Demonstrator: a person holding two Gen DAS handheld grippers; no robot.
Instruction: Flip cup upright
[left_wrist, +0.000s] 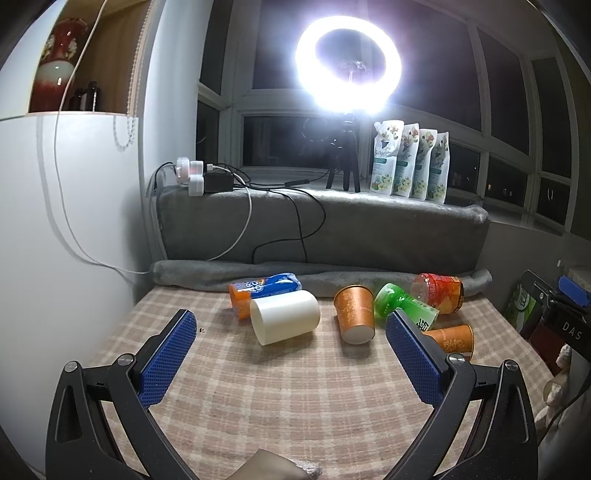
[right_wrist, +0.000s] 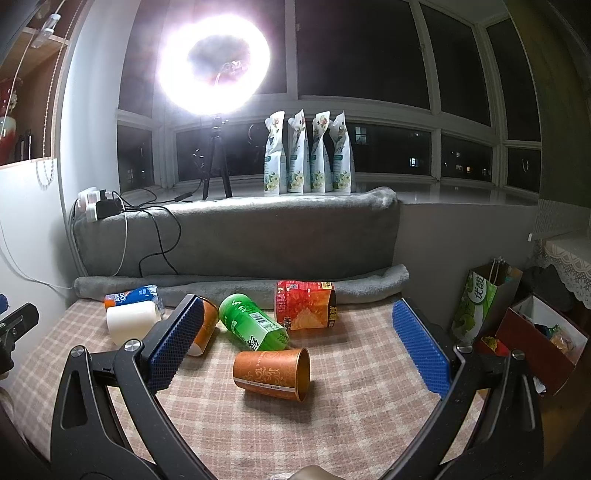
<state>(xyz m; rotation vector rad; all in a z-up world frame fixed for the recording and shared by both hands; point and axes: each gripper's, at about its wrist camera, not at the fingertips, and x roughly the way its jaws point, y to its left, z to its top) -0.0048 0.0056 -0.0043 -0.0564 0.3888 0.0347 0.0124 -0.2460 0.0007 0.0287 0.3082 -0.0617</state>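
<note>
A white cup (left_wrist: 285, 315) lies on its side on the checked cloth (left_wrist: 277, 398); it also shows in the right wrist view (right_wrist: 131, 320). An orange paper cup (left_wrist: 354, 308) lies tipped with its base toward me. A second orange cup (right_wrist: 273, 373) lies on its side, mouth to the right; it also shows in the left wrist view (left_wrist: 454, 339). My left gripper (left_wrist: 291, 354) is open and empty, short of the white cup. My right gripper (right_wrist: 299, 347) is open and empty, with the second orange cup between its fingers' line, slightly ahead.
A green bottle (right_wrist: 253, 323), a red snack canister (right_wrist: 304, 304) and a blue-orange packet (left_wrist: 264, 286) lie among the cups. A rolled grey blanket (left_wrist: 321, 277) borders the back. A ring light (left_wrist: 347, 66) stands on the sill. A box and a bag (right_wrist: 480, 302) stand at right.
</note>
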